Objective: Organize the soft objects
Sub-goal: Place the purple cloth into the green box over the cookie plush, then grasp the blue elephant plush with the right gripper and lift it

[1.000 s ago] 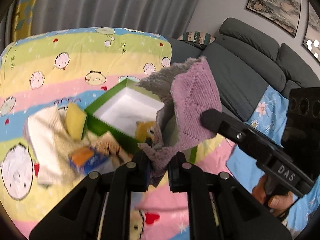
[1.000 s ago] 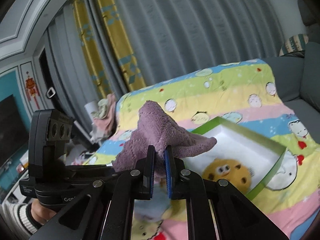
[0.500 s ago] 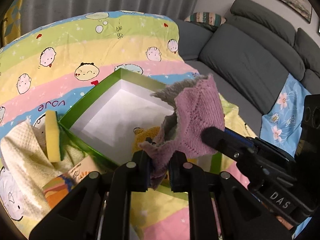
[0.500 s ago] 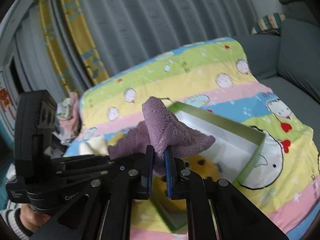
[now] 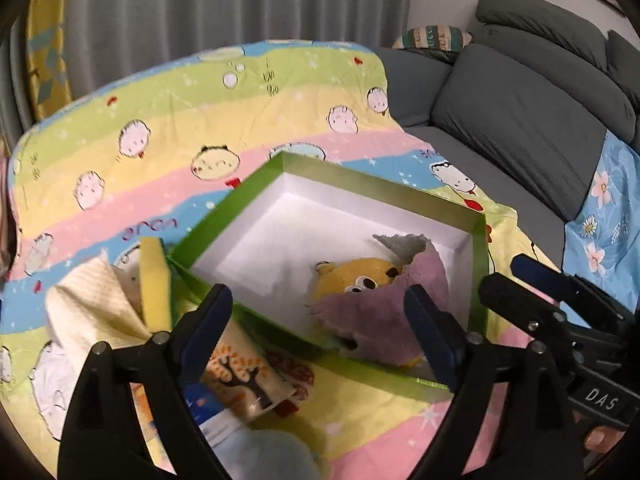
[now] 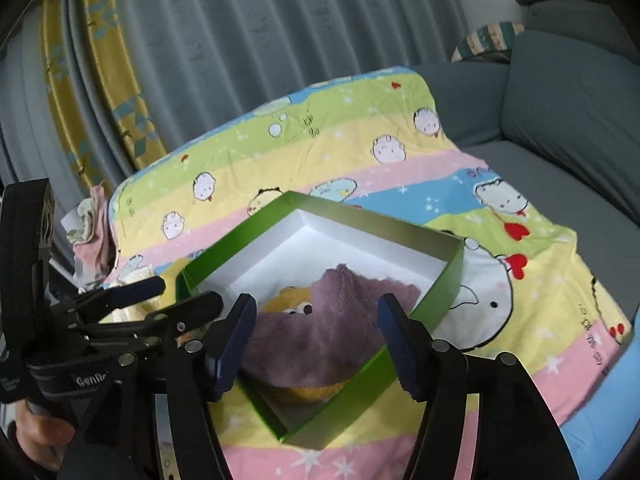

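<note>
Left gripper (image 5: 320, 328): jaws just opened, holding nothing.
Right gripper (image 6: 316, 340): jaws just opened, holding nothing.
Purple cloth (image 5: 404, 304): lies on yellow plush toy (image 5: 352, 276) inside green box (image 5: 478, 276).

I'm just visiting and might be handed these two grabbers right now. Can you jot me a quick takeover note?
Left gripper: fingers have just opened, nothing between them.
Right gripper: fingers have just opened too, empty.
Purple cloth: dropped in the green box, draped over the yellow plush toy.
Done: toy and cloth boxed.
Left: the yellow sponge, cream towel and printed tissue pack lie outside the box on the striped blanket.
</note>
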